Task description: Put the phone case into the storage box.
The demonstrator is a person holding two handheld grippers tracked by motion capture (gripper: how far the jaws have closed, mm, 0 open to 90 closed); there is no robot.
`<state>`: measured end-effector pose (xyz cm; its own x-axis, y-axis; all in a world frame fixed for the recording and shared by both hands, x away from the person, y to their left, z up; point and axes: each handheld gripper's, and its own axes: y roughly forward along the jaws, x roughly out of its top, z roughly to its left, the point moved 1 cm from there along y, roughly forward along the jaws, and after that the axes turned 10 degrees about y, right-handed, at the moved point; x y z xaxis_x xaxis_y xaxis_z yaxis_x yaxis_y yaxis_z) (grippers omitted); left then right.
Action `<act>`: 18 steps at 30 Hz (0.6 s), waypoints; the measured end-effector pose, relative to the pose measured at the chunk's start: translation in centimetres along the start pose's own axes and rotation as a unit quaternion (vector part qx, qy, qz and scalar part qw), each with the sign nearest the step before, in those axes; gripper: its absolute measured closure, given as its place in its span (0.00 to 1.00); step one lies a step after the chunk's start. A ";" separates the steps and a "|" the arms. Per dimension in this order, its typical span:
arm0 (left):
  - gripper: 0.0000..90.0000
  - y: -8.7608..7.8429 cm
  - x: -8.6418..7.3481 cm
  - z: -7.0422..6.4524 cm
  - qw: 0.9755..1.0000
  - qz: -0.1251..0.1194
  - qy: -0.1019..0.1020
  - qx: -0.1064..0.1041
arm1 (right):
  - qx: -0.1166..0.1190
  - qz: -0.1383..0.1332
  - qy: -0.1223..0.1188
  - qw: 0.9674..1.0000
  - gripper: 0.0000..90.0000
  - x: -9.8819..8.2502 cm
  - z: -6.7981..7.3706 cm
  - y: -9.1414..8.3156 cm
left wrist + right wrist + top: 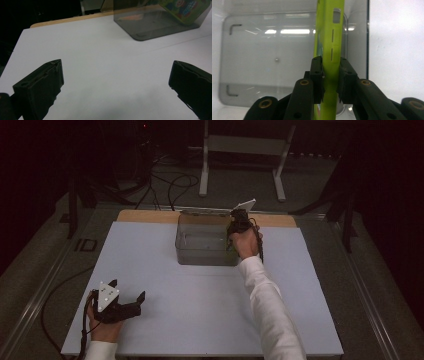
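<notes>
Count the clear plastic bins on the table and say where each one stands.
1. The clear bin stands at the table's far middle, the right claw holding a green case inside it.

The high view looks from above the person's side, forward and down, and takes in the whole white table (200, 320) with the dark floor behind it. The left gripper view sits low and close over the table, facing along its own jaws toward the clear bin (150, 27), which the high view also shows at the far middle (205, 245). The right gripper view looks steeply down into this bin (262, 62) from very near, with a green case (329, 50) just before the lens.
</notes>
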<state>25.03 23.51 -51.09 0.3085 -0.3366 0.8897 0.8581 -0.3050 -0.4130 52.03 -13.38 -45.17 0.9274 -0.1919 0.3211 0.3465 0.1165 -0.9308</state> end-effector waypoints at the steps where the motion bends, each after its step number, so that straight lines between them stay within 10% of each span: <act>1: 0.00 0.0 0.0 0.0 1.000 0.000 0.000 0.000 | 0.004 0.002 0.001 1.000 0.85 0.0 0.0 0.1; 18: 0.00 0.0 0.0 0.0 1.000 0.000 0.001 -0.001 | 0.004 -0.003 0.012 1.000 0.85 -0.3 0.4 0.6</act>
<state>25.07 23.50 -51.09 0.3076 -0.3388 0.8891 0.8573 -0.3067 -0.4135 52.05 -12.92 -45.78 0.9214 -0.2160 0.3230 0.3539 0.1232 -0.9271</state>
